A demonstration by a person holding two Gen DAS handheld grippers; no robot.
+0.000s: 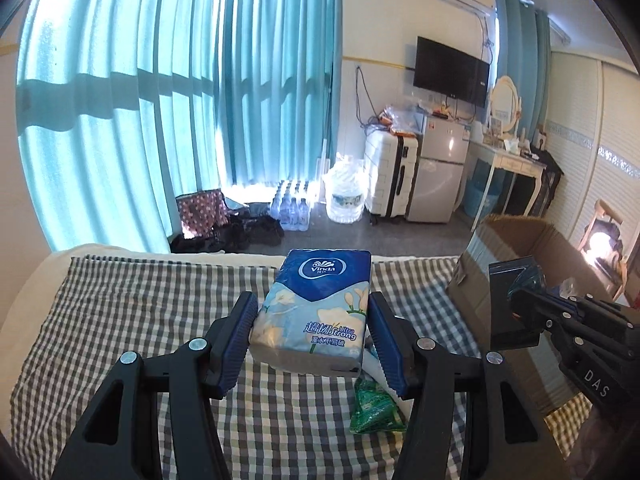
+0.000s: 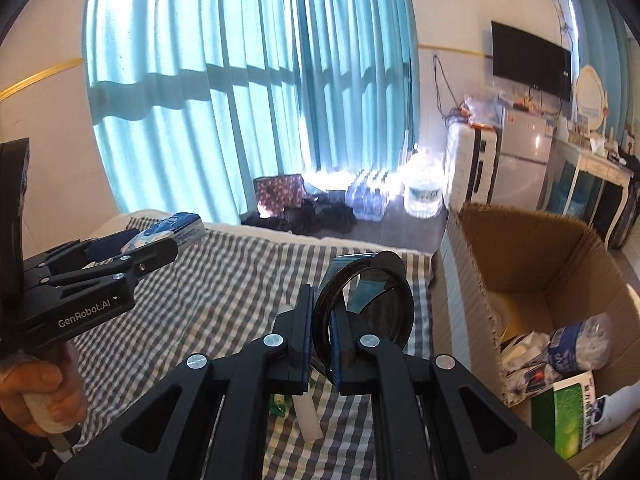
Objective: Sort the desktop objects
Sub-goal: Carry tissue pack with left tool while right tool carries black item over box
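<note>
My left gripper (image 1: 312, 336) is shut on a blue Vinda tissue pack (image 1: 316, 304) and holds it above the checked cloth (image 1: 132, 312). It also shows in the right wrist view (image 2: 152, 240), with the tissue pack (image 2: 180, 228) at the left. My right gripper (image 2: 322, 320) is shut on a black tape roll (image 2: 372, 300), held upright above the cloth, beside the open cardboard box (image 2: 520, 264). In the left wrist view the right gripper (image 1: 520, 296) is at the right, by the box (image 1: 520, 248). A green packet (image 1: 374, 408) and a white object lie on the cloth below.
The box holds a green book (image 2: 572, 412), a water bottle (image 2: 580, 340) and crumpled wrappers. A white stick (image 2: 306, 416) lies on the cloth under my right gripper. Beyond the bed's far edge are bags, water bottles, a suitcase and a fridge on the floor.
</note>
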